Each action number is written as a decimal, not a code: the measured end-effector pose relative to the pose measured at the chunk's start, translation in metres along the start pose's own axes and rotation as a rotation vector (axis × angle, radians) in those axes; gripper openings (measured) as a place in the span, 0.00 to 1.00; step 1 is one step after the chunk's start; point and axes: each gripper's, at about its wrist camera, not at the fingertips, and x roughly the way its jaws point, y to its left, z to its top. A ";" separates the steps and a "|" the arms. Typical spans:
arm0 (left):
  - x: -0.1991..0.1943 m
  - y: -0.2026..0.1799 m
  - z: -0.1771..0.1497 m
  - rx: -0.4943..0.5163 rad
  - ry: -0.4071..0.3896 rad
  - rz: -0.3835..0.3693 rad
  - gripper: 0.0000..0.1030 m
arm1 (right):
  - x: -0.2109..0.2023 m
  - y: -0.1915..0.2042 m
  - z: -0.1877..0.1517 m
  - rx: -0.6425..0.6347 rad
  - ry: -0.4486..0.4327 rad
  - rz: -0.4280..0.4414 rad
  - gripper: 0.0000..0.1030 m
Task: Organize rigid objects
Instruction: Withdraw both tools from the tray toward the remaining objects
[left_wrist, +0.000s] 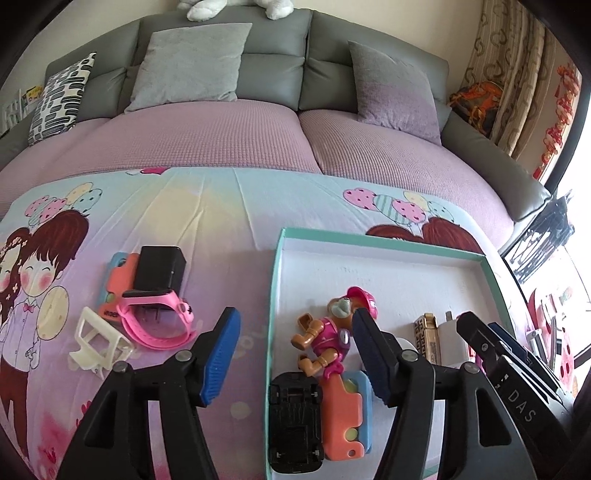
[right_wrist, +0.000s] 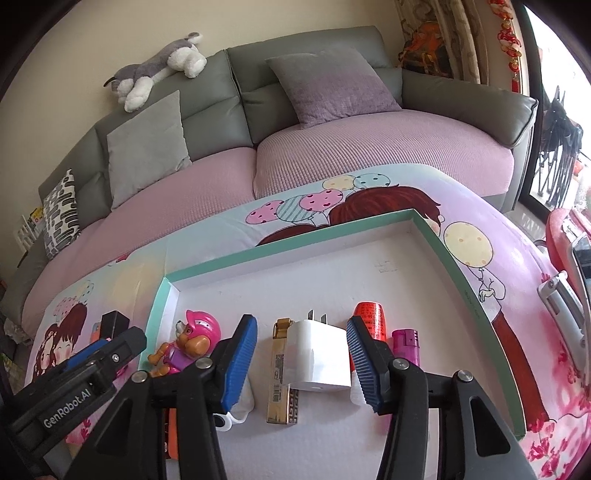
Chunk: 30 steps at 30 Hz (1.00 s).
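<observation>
My left gripper (left_wrist: 295, 354) hangs with its jaws apart over the teal-rimmed tray (left_wrist: 275, 295), pinching nothing. In the tray I see a pink toy pup (left_wrist: 332, 332), a black toy car (left_wrist: 295, 424) and an orange block (left_wrist: 345, 421). A pink watch (left_wrist: 155, 317) lies outside on the cartoon sheet (left_wrist: 229, 206).

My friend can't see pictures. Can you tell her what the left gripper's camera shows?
The open left gripper hovers over a teal-rimmed box holding a pink toy pup, a black toy car and an orange toy. A pink watch and white clip lie outside on the cartoon cloth.
</observation>
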 end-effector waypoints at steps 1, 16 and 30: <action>0.000 0.002 0.000 -0.006 -0.001 0.008 0.63 | 0.001 0.000 0.000 0.000 0.002 0.001 0.53; 0.003 0.021 0.001 -0.058 -0.019 0.154 0.83 | 0.004 0.006 -0.001 -0.037 -0.006 -0.001 0.87; 0.001 0.032 0.000 -0.093 -0.045 0.193 0.95 | 0.004 0.005 0.000 -0.026 -0.018 0.000 1.00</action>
